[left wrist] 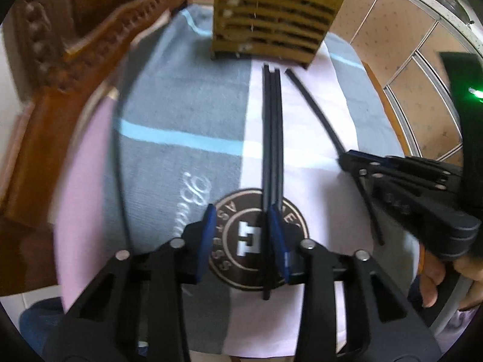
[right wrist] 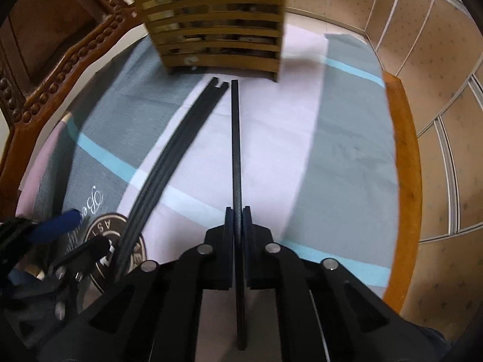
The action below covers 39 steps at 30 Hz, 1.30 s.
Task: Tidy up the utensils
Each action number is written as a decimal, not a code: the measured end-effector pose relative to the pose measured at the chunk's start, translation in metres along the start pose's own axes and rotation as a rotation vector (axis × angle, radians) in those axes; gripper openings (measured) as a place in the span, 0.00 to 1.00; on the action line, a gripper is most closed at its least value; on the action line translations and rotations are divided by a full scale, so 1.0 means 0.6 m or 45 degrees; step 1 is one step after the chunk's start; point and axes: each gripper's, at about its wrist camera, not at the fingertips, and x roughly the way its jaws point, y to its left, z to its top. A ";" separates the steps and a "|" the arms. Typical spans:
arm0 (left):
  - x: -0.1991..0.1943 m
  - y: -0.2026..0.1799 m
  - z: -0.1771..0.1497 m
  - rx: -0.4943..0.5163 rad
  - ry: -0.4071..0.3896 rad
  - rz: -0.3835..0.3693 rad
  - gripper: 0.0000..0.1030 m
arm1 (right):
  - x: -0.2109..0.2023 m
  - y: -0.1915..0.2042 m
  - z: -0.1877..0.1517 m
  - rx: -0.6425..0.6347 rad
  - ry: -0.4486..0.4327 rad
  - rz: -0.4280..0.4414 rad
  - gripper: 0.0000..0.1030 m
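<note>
Several black chopsticks (left wrist: pixel 272 138) lie together on the cloth, tips toward a slatted bamboo utensil holder (left wrist: pixel 271 21). My left gripper (left wrist: pixel 241 238) is open; the bundle lies against its right blue pad (left wrist: pixel 279 241). My right gripper (right wrist: pixel 238 226) is shut on a single black chopstick (right wrist: pixel 236 150) that points at the holder (right wrist: pixel 217 27). The right gripper also shows in the left wrist view (left wrist: pixel 347 158), at the right. The bundle shows in the right wrist view (right wrist: pixel 169 163), left of the held chopstick.
A grey, white and pale-blue cloth (left wrist: pixel 181 114) with a round brown emblem (left wrist: pixel 229 235) covers the wooden table (right wrist: pixel 404 181). A carved wooden chair back (left wrist: pixel 78 48) stands at the left. A tiled floor (right wrist: pixel 437 75) lies at the right.
</note>
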 end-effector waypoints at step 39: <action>0.022 -0.046 0.018 0.214 0.170 0.055 0.13 | -0.053 -0.033 -0.022 -0.161 0.106 0.045 0.28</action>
